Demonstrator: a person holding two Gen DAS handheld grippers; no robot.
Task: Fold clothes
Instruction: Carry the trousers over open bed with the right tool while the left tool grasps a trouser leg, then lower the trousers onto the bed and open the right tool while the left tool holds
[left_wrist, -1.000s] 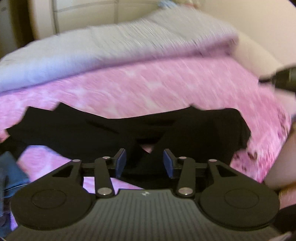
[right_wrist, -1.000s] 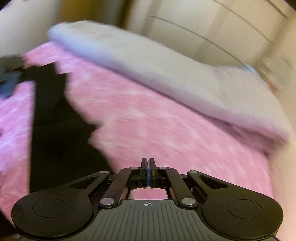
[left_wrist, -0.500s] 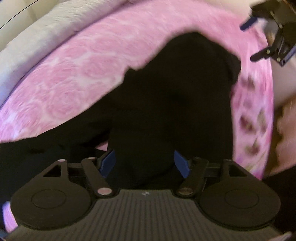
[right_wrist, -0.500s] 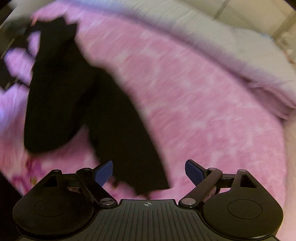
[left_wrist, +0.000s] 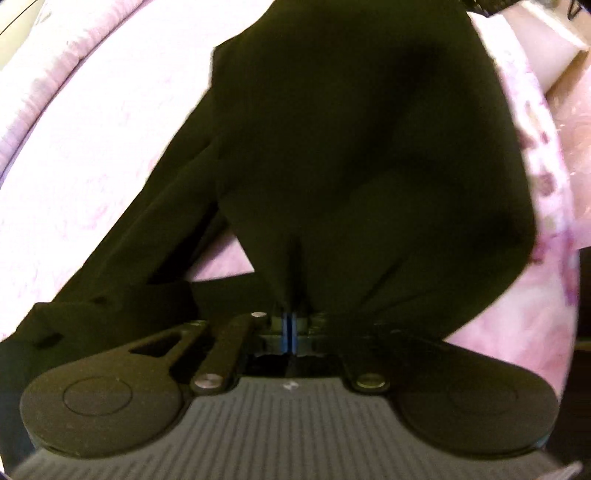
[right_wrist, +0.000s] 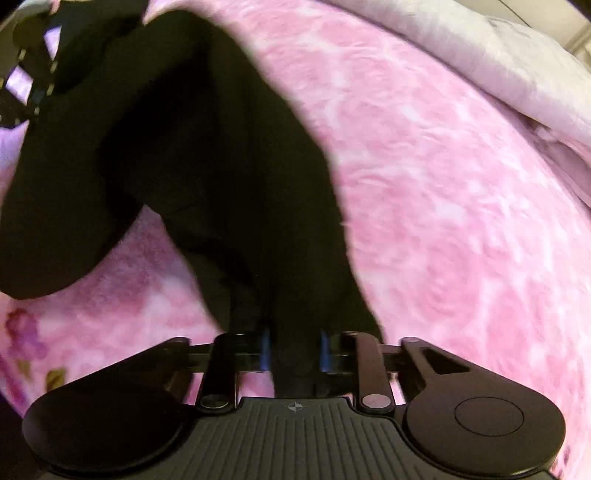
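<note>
soft, light black garment (left_wrist: 351, 147) on the bed (right_wrist: 443, 184), left gripper (left_wrist: 289, 328) jaws pinching its edge, right gripper (right_wrist: 293, 350) jaws part-spread around a fold, maybe not gripping.

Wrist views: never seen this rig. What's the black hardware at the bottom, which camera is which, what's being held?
No robot arm here: a person carries a hand-held gripper in each hand, each with a fisheye camera looking along its two fingers. In the left wrist view, the left hand-held gripper has its blue pads pinched shut on a black garment. In the right wrist view, the right hand-held gripper has its pads apart with the same cloth between them, not clamped. The garment lies on a pink floral blanket.
</note>
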